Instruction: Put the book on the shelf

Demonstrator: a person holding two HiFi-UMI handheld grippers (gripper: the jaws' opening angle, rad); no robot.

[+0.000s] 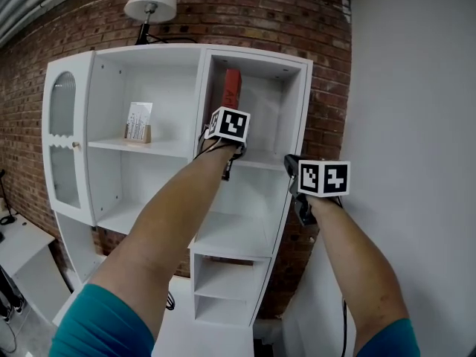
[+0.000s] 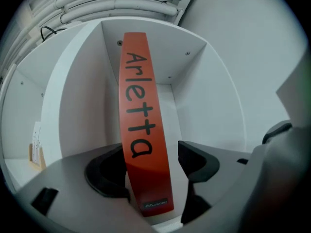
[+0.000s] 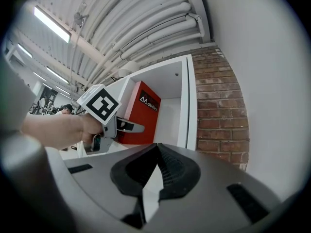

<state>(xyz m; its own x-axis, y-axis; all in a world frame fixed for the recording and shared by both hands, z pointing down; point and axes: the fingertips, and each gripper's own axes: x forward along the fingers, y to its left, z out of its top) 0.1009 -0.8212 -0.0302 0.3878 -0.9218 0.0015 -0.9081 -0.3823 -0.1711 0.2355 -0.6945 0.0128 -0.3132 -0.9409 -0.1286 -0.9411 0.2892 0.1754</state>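
Left gripper: we hold its jaws spread wide, released; the book stands between them with a gap at the right jaw.
Right gripper: clenched on nothing, off to the left gripper's right, outside the shelf unit.
Book: red, spine facing the left gripper, upright with a slight lean in the top compartment.
Progress: we judge the placing done; only the pull-back is left.
Room: compartment wall near the left gripper's left side, open space to its right and behind; a straight pull-back should clear the spine.
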